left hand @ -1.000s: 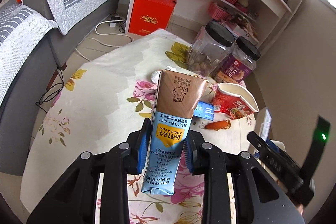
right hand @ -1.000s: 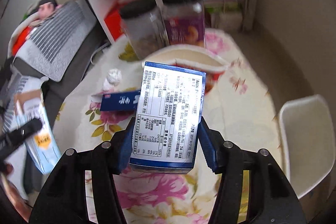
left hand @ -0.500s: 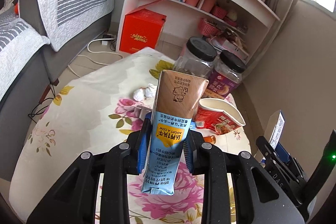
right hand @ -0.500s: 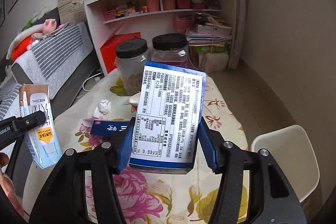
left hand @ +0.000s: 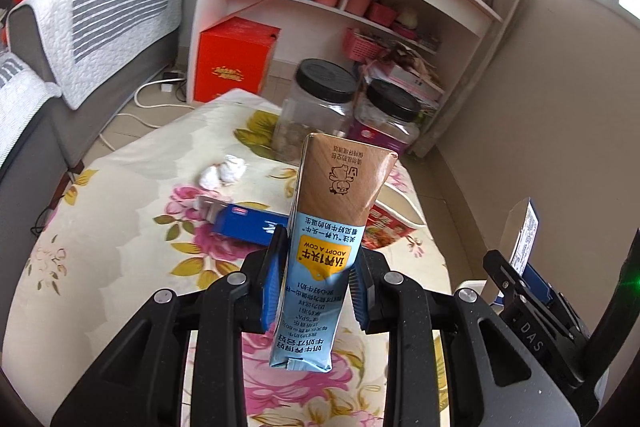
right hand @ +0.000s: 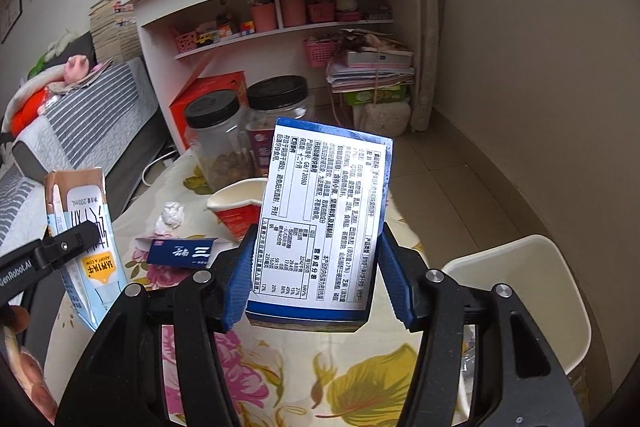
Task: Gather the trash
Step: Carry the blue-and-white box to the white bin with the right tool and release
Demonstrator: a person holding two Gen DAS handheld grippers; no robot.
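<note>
Already both tools are loaded, so the coming move turns on where the bin lies from each of them.

On the left, the left tool is clamped narrow on a milk carton, its blue pads pressing the two flat sides. The carton stands roughly upright in the grip, long axis running up and away from the tool, brown end farthest from it, and it hangs clear above the flowered tabletop. Ahead of this tool, still lying on the tabletop, are a blue box on its side, a wad of white tissue beyond that, and a red paper cup tipped over ahead and to the right. Two black-lidded jars stand at the far end.

On the right, the right tool grips a blue snack box at a middling width, pads on its two narrow edges, the printed label facing the camera and the long axis again pointing up and away. This box too is lifted off the tabletop.

A white bin sits off the tabletop's edge, low and to the right of the right tool, just beside it, mouth open upward. From the left tool it lies farther off, past the right tool. By my reading the right hand is the nearer one and should drop its box first; the left must cross further rightward to reach the mouth. The risk is the two tools crowding each other over the one opening.
</note>
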